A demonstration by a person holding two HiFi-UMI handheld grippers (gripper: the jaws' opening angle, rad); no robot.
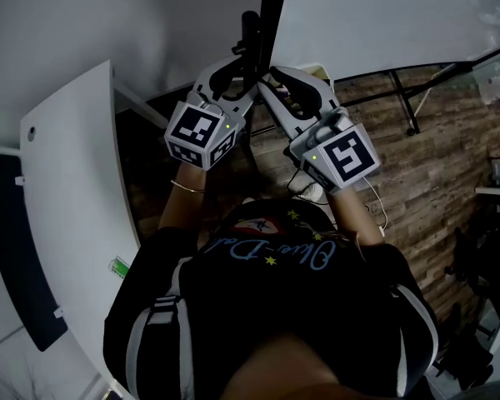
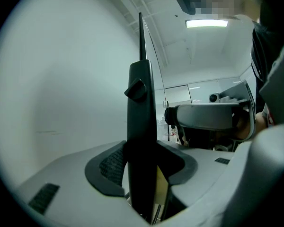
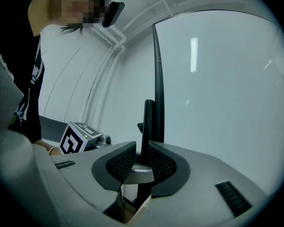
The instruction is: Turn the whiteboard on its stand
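Note:
The whiteboard (image 1: 383, 15) stands edge-on before me, and its thin black frame edge (image 3: 157, 70) rises straight up. Beside that edge is the stand's black upright post (image 1: 250, 36) with a small side knob (image 2: 136, 90). My left gripper (image 1: 244, 77) comes from the left with the wide post (image 2: 142, 126) filling the gap between its pads. My right gripper (image 1: 267, 86) comes from the right and is shut on the same post (image 3: 146, 126) just below the knob. Both grips sit close together at the same height.
The stand's black legs (image 1: 404, 98) spread over the wood floor (image 1: 433, 190) at the right. A white curved panel (image 1: 75, 207) and a dark blue board (image 1: 17, 248) stand close on the left. White cables (image 1: 375, 211) lie by my feet.

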